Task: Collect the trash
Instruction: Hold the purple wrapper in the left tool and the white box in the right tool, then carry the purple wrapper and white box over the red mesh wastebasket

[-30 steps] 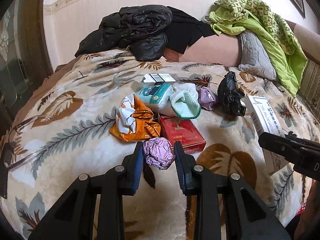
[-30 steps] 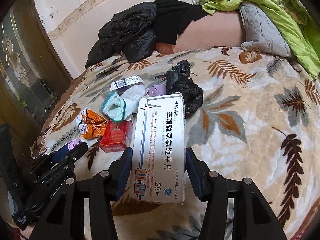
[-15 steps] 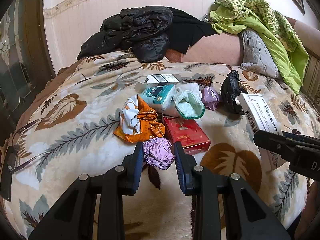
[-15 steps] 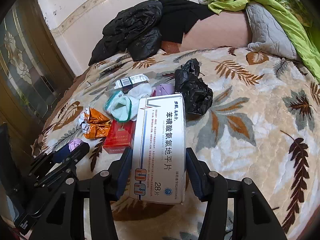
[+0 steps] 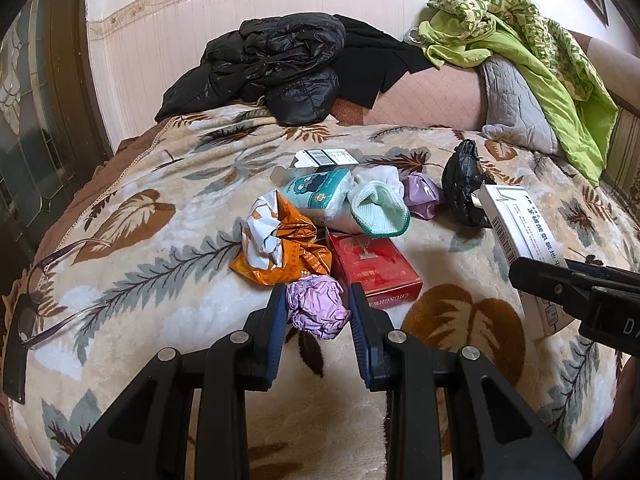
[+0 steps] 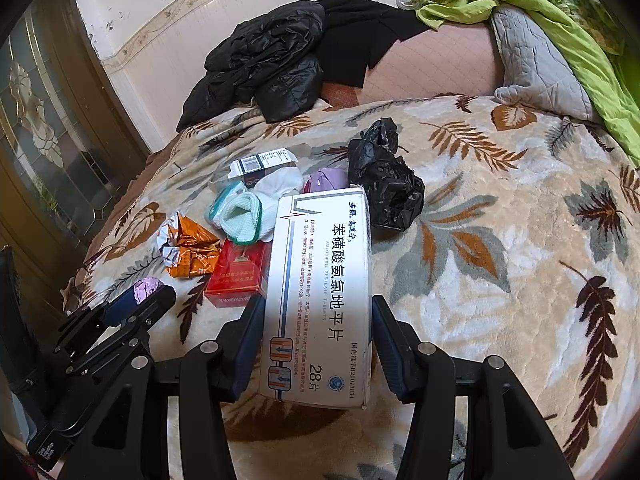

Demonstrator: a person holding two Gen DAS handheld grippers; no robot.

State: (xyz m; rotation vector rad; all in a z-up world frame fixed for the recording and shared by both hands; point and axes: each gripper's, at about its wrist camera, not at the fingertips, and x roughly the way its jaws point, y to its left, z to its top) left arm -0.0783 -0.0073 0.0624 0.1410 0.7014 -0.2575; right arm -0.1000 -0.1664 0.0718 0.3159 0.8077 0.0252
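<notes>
Nothing moved: left hand-held gripper (image 5: 318, 306) clamps purple wad (image 5: 318, 305), right (image 6: 318, 330) white box (image 6: 320, 300).

The left gripper (image 5: 318, 306) has its jaws clamped on a purple wad (image 5: 317, 306) over the bed (image 5: 160, 240). Just beyond the wad lie a red pack (image 5: 370, 262) and an orange wrapper (image 5: 286, 252); a white box (image 5: 520, 224) is to its right.

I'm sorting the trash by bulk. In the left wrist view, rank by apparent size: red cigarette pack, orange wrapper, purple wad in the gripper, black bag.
1. red cigarette pack and orange wrapper: look alike, no ranking.
2. black bag: farther off, so unsure.
3. purple wad, though nearest, between the left gripper pads.
</notes>
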